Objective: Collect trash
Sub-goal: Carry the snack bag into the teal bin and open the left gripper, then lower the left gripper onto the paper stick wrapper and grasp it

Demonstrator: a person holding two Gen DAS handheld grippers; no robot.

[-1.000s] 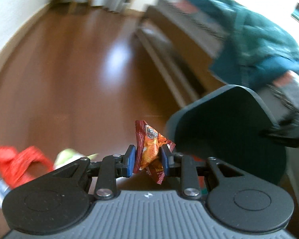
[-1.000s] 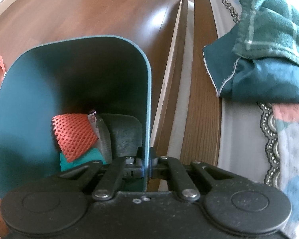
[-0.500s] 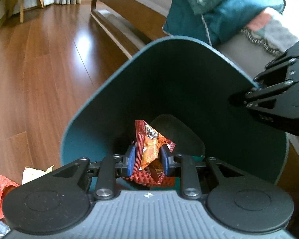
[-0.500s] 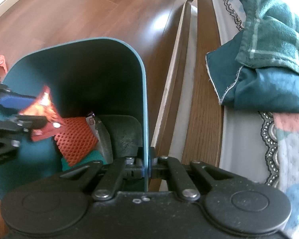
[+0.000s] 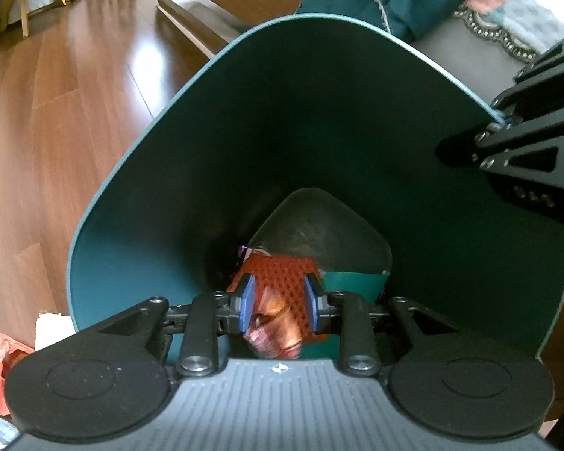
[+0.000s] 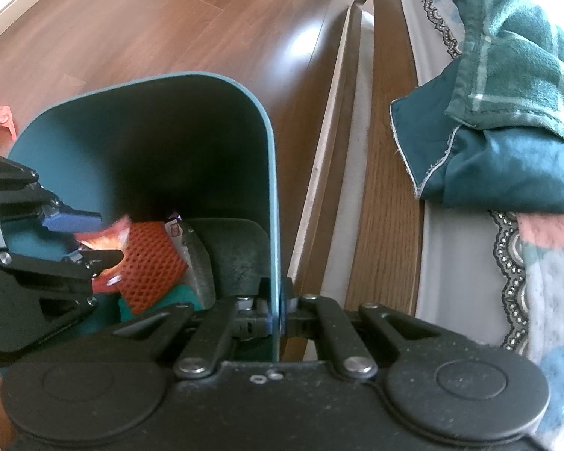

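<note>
My left gripper [image 5: 278,308] has released the wrapper [image 5: 276,332] at lower centre, and if my right gripper [image 6: 276,317], clenched on the bin [image 5: 131,203] rim, slips, everything spills.

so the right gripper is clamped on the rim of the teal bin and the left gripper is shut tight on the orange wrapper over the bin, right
Not quite. The right gripper is clamped on the teal bin rim, but the left gripper is open over the bin: the left wrist view shows its blue pads spread apart, with the orange wrapper, blurred, loose between them.
</note>
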